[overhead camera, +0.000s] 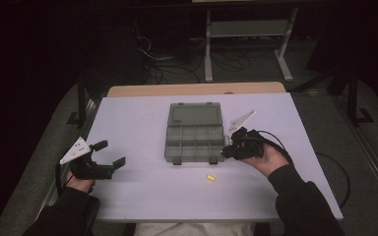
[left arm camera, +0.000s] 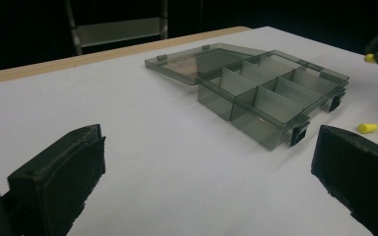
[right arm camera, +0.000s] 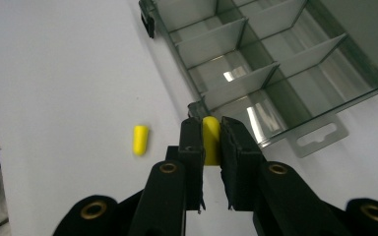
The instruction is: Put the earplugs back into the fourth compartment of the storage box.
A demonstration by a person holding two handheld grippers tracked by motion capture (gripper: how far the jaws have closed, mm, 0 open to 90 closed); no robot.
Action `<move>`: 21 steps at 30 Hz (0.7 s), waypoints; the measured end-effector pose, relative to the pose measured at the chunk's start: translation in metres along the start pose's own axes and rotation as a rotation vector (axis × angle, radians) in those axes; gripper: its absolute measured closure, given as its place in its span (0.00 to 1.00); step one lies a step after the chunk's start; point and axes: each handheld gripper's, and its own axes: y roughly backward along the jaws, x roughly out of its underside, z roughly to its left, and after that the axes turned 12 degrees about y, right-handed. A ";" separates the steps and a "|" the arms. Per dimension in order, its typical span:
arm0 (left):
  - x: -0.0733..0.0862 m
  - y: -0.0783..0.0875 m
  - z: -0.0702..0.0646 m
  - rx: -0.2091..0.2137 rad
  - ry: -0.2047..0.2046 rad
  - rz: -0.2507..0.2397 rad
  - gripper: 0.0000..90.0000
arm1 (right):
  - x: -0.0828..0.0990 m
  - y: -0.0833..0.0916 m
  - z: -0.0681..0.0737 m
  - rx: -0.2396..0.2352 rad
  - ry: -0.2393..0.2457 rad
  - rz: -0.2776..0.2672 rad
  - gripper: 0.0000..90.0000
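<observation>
A clear grey compartment box (overhead camera: 195,138) lies open on the white table, its lid folded back; the same box (left arm camera: 270,96) (right arm camera: 275,73) has several empty compartments. My right gripper (right arm camera: 210,129) (overhead camera: 224,153) is shut on a yellow earplug (right arm camera: 210,137), held just off the box's front right corner. That earplug (left arm camera: 369,58) also peeks out at the far right of the left gripper view. A second yellow earplug (overhead camera: 210,177) (left arm camera: 367,128) (right arm camera: 140,139) lies on the table in front of the box. My left gripper (overhead camera: 110,154) (left arm camera: 206,162) stands open near the table's left side, nothing between its pads.
The white table (overhead camera: 138,196) has a wooden strip (overhead camera: 197,89) along its far edge. Beyond it stand a metal frame (overhead camera: 248,39) and cables on a dark floor. A cable (overhead camera: 275,142) trails from the right gripper.
</observation>
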 end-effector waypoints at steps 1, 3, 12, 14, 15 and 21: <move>0.000 0.000 0.000 0.000 0.000 0.000 0.00 | -0.002 0.002 -0.001 0.003 0.002 -0.001 0.87; 0.000 0.000 0.000 0.000 0.001 0.000 0.00 | -0.006 0.005 -0.004 0.010 0.007 0.000 0.87; 0.000 0.000 0.000 0.001 0.001 0.000 0.00 | -0.022 0.016 -0.020 0.027 0.014 0.002 0.87; 0.000 0.000 0.000 0.001 0.001 0.001 0.00 | -0.025 0.015 -0.024 0.023 0.011 0.002 0.87; 0.000 0.000 0.000 0.002 0.001 0.000 0.00 | -0.026 0.014 -0.025 0.022 0.010 0.011 0.87; 0.000 0.000 0.000 0.002 0.001 0.001 0.00 | -0.032 0.009 -0.036 0.025 0.005 0.034 0.87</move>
